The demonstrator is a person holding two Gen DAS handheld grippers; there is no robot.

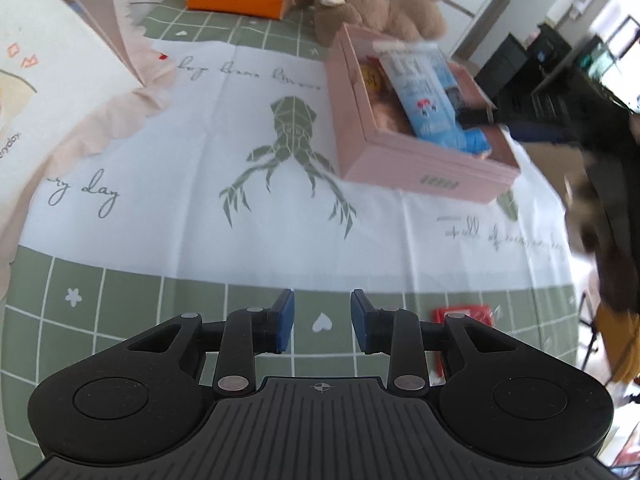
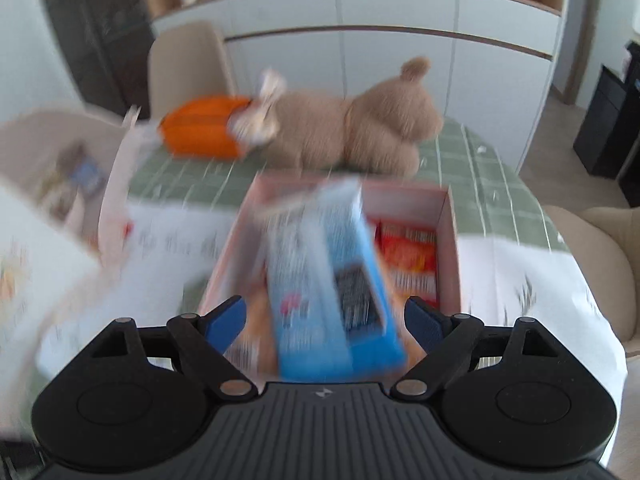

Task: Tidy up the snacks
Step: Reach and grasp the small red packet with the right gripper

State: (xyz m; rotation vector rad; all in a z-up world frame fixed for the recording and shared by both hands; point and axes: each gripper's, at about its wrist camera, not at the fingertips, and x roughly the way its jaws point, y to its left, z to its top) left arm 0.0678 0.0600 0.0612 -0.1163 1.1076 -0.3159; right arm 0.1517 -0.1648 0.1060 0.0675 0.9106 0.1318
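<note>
A pink box (image 1: 420,168) stands on the table at the right. A light blue carton (image 1: 424,92) lies slanted on top of the snacks inside it. In the right wrist view my right gripper (image 2: 325,308) is open wide around the blue carton (image 2: 332,280), with gaps on both sides of it. Red and orange packets (image 2: 408,256) lie in the pink box (image 2: 450,248) beside the carton. My left gripper (image 1: 322,308) hovers low over the tablecloth, open by a narrow gap with nothing in it. A red packet (image 1: 472,312) lies on the cloth, partly hidden behind its right finger.
A brown plush bear (image 2: 360,128) and an orange pouch (image 2: 200,132) lie behind the box. A pale pink paper bag (image 1: 60,92) stands at the left. The green and white tablecloth (image 1: 200,152) spreads between bag and box. Beige chairs (image 2: 600,264) ring the table.
</note>
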